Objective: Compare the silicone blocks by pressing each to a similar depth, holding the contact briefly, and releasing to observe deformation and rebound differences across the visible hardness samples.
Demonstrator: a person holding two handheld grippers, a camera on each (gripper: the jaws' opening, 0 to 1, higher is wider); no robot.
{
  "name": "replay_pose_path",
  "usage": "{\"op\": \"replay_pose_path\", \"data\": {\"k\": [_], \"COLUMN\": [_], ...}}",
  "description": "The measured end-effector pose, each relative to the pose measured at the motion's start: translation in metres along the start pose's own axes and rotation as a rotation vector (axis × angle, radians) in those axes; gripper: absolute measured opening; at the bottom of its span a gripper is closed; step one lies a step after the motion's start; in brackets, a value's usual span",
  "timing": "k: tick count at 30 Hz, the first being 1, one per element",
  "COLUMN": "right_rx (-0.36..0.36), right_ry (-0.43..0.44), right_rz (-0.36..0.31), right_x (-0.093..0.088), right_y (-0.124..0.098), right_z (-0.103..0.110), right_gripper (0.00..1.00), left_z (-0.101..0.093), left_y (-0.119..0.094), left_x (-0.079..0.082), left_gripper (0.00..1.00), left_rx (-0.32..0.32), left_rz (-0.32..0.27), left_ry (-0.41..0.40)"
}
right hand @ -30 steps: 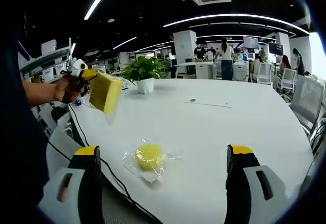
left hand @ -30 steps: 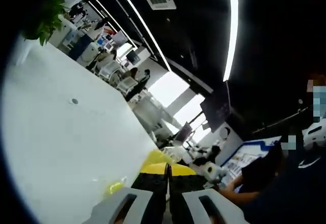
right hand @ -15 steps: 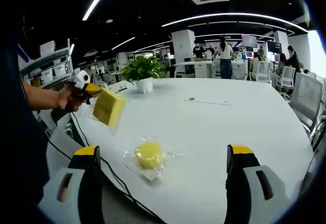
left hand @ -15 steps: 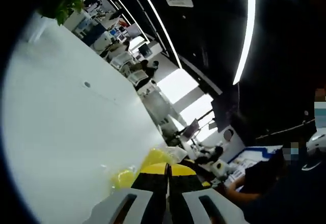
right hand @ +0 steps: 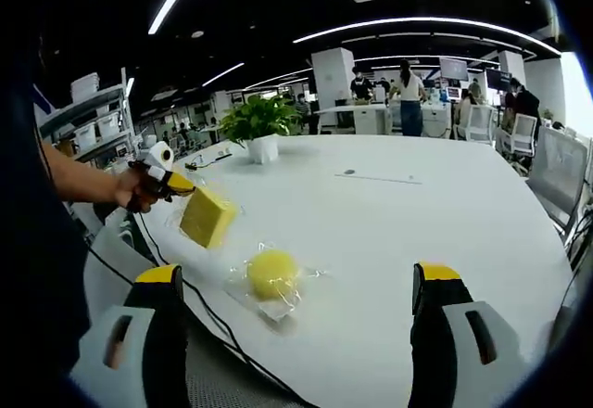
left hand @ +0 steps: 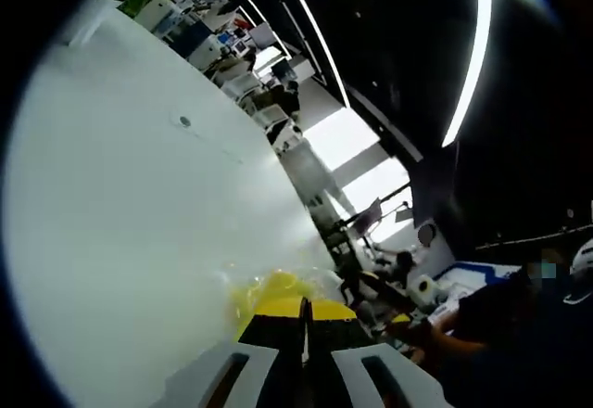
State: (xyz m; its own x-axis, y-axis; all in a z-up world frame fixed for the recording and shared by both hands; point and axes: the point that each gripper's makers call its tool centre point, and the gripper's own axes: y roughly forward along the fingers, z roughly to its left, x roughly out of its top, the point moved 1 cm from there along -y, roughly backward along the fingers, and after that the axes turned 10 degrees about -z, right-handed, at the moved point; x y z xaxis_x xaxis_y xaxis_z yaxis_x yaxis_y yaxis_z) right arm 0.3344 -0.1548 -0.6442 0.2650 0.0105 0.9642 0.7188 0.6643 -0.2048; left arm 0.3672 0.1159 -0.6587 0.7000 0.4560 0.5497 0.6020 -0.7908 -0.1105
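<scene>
A square yellow silicone block (right hand: 208, 216) in a clear bag hangs from my left gripper (right hand: 179, 185), which a hand holds at the left of the right gripper view. The block is low over the white table (right hand: 417, 213); I cannot tell whether it touches. In the left gripper view my left gripper (left hand: 306, 320) has its jaws pressed together, with the yellow bagged block (left hand: 278, 287) just past their tips. A round yellow block (right hand: 273, 273) in a crinkled bag lies on the table beside the square one. My right gripper (right hand: 298, 283) stands wide open in front of it, holding nothing.
A potted plant (right hand: 255, 122) stands at the table's far left. A black cable (right hand: 218, 326) runs along the near edge. People and desks sit far behind. A person in dark clothes (left hand: 519, 334) is at the right of the left gripper view.
My left gripper has come down with the square block, from head height to just over the table next to the round block. The right gripper has stayed open and still.
</scene>
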Motion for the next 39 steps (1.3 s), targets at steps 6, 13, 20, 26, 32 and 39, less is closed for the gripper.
{"op": "replay_pose_path", "data": {"k": [6, 13, 20, 26, 32, 39], "right_rx": [-0.007, -0.01, -0.016, -0.031, -0.033, -0.039], "right_ry": [0.001, 0.01, 0.012, 0.019, 0.023, 0.028], "right_rz": [0.008, 0.014, 0.019, 0.02, 0.027, 0.024], "right_x": [-0.003, -0.008, -0.01, -0.011, -0.015, -0.016], "right_y": [-0.002, -0.002, -0.003, -0.005, -0.004, -0.004], "right_z": [-0.002, 0.0, 0.0, -0.001, 0.002, 0.001], "right_gripper": [0.96, 0.96, 0.96, 0.96, 0.96, 0.96], "left_z": [0.01, 0.026, 0.049, 0.063, 0.084, 0.097], "left_y": [-0.002, 0.002, 0.001, 0.003, -0.002, -0.007], "left_x": [-0.002, -0.002, -0.001, -0.006, -0.001, 0.001], "left_gripper": [0.0, 0.0, 0.0, 0.0, 0.0, 0.0], "left_rx": [0.023, 0.044, 0.117, 0.161, 0.222, 0.251], "left_rz": [0.008, 0.014, 0.006, 0.071, 0.082, 0.132], "left_ry": [-0.024, -0.07, 0.003, 0.15, 0.257, 0.348]}}
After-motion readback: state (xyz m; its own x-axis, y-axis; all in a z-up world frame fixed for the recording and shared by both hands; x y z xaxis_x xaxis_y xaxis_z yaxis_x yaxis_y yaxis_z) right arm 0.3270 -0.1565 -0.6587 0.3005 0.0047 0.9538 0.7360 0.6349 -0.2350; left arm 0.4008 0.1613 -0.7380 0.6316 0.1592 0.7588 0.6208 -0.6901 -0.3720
